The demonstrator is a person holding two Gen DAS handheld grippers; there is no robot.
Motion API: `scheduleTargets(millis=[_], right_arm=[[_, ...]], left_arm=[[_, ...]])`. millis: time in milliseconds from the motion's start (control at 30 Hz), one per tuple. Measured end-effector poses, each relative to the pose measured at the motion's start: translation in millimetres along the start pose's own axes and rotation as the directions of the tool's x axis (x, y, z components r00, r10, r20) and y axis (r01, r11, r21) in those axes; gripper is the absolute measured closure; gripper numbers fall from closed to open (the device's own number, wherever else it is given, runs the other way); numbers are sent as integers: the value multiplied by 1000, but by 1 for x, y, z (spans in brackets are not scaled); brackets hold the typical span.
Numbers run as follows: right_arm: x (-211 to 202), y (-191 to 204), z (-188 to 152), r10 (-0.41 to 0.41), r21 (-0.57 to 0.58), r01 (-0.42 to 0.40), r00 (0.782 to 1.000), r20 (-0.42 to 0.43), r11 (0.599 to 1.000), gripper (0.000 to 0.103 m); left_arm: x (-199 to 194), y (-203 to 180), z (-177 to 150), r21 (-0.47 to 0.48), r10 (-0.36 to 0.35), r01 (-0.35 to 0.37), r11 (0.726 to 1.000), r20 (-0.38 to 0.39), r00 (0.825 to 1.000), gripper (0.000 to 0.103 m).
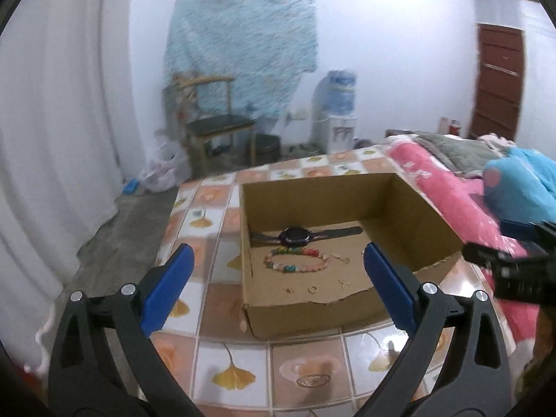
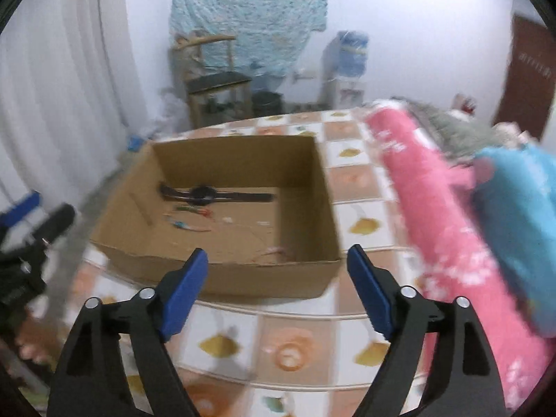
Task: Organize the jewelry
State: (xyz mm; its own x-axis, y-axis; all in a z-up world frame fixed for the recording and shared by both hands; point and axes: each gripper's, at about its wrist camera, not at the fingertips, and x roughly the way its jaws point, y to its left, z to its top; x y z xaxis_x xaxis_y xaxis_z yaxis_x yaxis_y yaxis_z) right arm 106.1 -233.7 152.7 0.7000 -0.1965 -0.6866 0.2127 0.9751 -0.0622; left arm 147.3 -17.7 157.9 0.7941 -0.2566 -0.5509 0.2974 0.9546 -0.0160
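Hovering left gripper (image 1: 278, 260), jaws wide, over box (image 1: 413, 215)

Soft indoor light, motion blur, fisheye-warped edges

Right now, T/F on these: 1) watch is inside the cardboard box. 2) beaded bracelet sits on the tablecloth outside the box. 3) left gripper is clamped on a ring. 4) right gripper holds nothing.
1) True: the watch lies flat on the floor of the cardboard box, near its far wall.
2) False: the beaded bracelet is inside the box, just in front of the watch.
3) False: the left gripper is open and empty; a small ring lies loose in the box.
4) True: the right gripper is open with nothing between its fingers.
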Motion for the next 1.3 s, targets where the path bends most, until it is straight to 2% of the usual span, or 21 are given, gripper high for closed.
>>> scheduleTargets(millis=[133, 333, 467, 767, 1300], right_arm=[[-2, 4, -7, -17, 4, 17, 1000, 1, 1000, 9], [4, 7, -17, -42, 8, 43, 998, -36, 999, 9], [9, 2, -20, -16, 38, 18, 997, -69, 999, 9], [18, 0, -26, 9, 66, -1, 992, -123, 998, 9], [21, 3, -23, 22, 66, -14, 991, -135, 998, 9]], left_arm=[[7, -3, -4, -58, 20, -26, 998, -113, 993, 8], [12, -13, -20, -69, 54, -67, 995, -180, 982, 8], [15, -21, -25, -44, 69, -80, 996, -218, 974, 8], [19, -26, -28, -31, 74, -84, 996, -241, 968, 8], [24, -18, -28, -62, 75, -94, 994, -260, 963, 8]])
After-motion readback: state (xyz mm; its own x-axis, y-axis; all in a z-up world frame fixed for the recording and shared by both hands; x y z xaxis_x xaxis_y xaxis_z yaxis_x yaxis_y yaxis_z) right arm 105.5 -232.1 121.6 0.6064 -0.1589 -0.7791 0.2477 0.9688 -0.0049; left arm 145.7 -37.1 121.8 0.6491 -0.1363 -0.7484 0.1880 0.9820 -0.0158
